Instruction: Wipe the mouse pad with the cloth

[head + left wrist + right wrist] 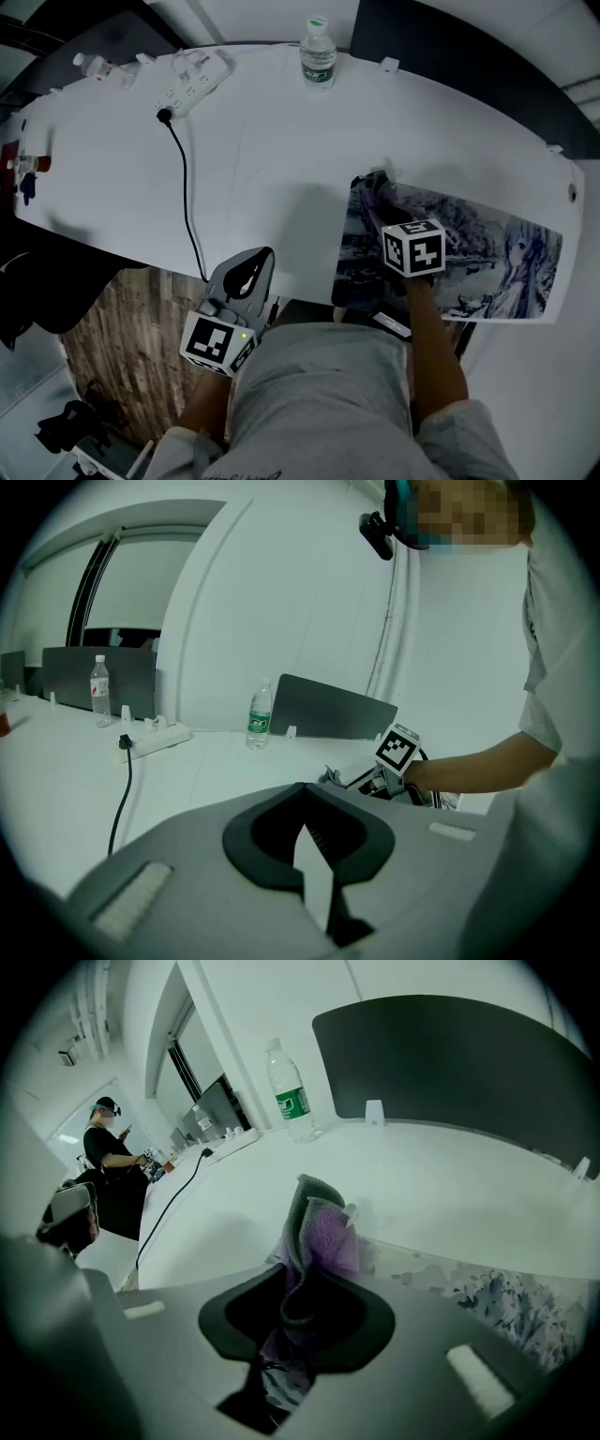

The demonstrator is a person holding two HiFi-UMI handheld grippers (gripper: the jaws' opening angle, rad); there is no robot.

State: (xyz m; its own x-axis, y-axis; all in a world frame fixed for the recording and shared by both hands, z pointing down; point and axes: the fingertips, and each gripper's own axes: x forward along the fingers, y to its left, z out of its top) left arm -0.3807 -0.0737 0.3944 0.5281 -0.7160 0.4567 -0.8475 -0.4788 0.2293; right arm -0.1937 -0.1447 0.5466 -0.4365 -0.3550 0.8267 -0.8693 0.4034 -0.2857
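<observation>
The mouse pad (487, 253) is long, printed with an anime figure, and lies on the white table (262, 159) at the right near the front edge. My right gripper (380, 202) is over its left end, shut on a grey and purple cloth (373, 187). In the right gripper view the cloth (328, 1237) stands up folded between the jaws of the right gripper (302, 1274), with the pad (506, 1297) beneath to the right. My left gripper (265, 253) hovers at the table's front edge, left of the pad, shut and holding nothing (302, 787).
A water bottle (318, 52) stands at the table's far edge. A white power strip (197, 82) lies at the back left, its black cable (187, 197) running over the front edge. Another bottle (94, 67) lies far left. A person (108, 1147) is in the background.
</observation>
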